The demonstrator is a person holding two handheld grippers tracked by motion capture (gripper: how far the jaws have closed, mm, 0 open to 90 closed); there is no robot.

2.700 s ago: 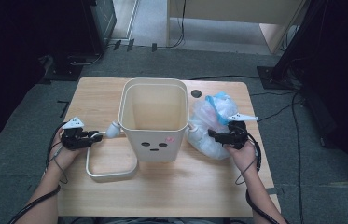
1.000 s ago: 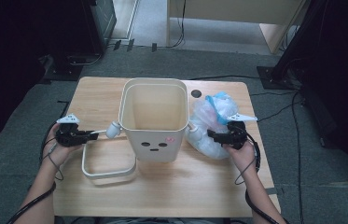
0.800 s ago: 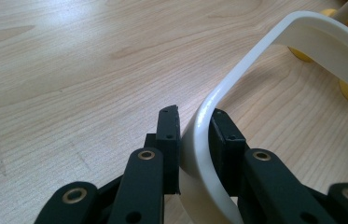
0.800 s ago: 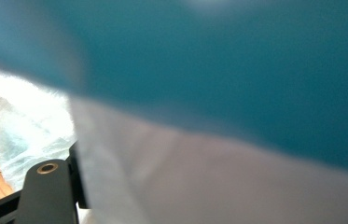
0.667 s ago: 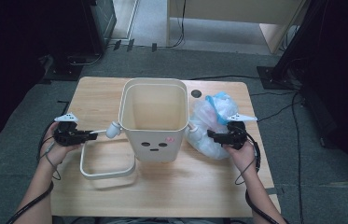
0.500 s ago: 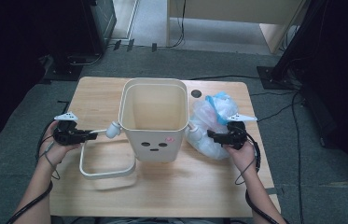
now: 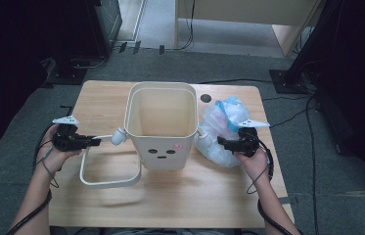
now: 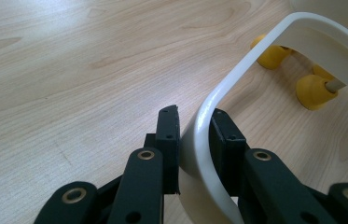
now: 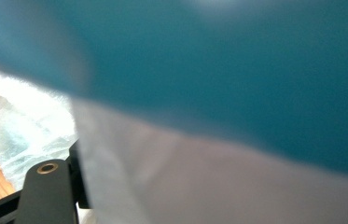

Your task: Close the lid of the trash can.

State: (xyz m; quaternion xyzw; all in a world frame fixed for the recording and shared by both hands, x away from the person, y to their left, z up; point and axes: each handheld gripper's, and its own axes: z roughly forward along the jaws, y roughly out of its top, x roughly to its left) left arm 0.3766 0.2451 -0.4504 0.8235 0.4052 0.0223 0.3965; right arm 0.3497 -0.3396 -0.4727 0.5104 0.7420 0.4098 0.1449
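One cream plastic bin [image 7: 161, 125], tapered and square-mouthed with a small face printed on its near wall, stands upright at the middle of the pale wooden bench [image 7: 121, 196]. Its single cream hoop handle [image 7: 107, 169] swings out to the left and lies low over the wood. The left tongs [image 7: 92, 142] are closed tight on that smooth, curved handle [image 8: 218, 100], one black jaw on each side. Two yellow rounded feet [image 8: 312, 86] show beyond. One crinkled translucent plastic bag with blue trim [image 7: 220, 129] sits touching the bin's right side; the right tongs [image 7: 220, 142] point into it, and I cannot tell their opening.
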